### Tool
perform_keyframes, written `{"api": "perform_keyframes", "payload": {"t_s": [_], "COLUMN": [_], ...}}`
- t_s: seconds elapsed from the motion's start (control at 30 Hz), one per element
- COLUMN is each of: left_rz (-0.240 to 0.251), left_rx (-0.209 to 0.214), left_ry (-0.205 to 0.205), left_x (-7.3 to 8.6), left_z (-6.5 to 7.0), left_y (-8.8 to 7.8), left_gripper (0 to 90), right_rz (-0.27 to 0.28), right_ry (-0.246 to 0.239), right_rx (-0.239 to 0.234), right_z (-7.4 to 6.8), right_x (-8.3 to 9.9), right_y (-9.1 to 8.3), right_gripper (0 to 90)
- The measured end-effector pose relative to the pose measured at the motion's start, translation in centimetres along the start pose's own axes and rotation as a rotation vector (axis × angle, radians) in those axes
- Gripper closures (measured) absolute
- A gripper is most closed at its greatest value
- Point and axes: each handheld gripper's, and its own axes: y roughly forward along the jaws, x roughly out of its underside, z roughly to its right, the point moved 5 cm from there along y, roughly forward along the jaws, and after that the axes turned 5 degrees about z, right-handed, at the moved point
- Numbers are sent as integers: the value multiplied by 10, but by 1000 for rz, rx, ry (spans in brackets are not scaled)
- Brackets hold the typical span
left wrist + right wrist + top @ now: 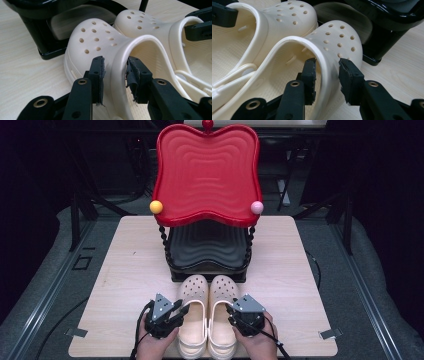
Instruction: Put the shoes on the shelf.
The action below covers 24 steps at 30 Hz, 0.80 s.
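Your forearms ran off the bottom edge of the high view; the heels of both clogs (207, 317) were cut there too; the red tray (206, 172) hid the back of the black tray (207, 251) beneath it; in the left tongs (115, 72) view, you couldn't tell whether the pads pressed the clog's rim.
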Motion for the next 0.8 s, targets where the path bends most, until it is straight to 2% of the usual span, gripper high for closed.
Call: {"api": "perform_keyframes", "payload": {"t_s": [0.07, 0.1, 0.13, 0.23, 0.3, 0.4, 0.43, 0.53, 0.57, 0.63, 0.8], "left_rz": [-6, -8, -7, -1, 3, -6, -6, 2, 4, 9, 0], "left_rx": [3, 0, -11, -23, -37, -44, -48, -52, -57, -64, -64], "left_ry": [-2, 1, 12, 27, 28, 28, 27, 38, 38, 44, 40], "left_x": [-1, -2, -2, -2, -2, -3, -3, -3, -3, -3, -2], "left_z": [0, 0, 1, 3, 4, 5, 4, 4, 5, 6, 7], "left_y": [3, 4, 6, 8, 11, 12, 12, 11, 11, 11, 7], "left_gripper": [662, 653, 648, 633, 630, 632, 636, 667, 677, 686, 717], "right_rz": [2, -14, 2, -1, -9, 6, -6, 14, -9, -1, -2], "right_ry": [2, 1, 6, 8, -23, -21, -16, -10, -11, -5, -3], "right_rx": [-4, -9, -6, -5, 17, 29, 23, 34, 32, 36, 48], "right_z": [0, 2, 3, 3, 0, 0, 0, -1, -1, -2, -1], "right_x": [-1, -1, -2, -2, -2, -2, -2, -3, -2, -3, -3], "right_y": [1, 3, 7, 7, 8, 10, 8, 9, 7, 7, 3], "right_gripper": [669, 678, 678, 688, 708, 720, 726, 743, 745, 749, 763]}}
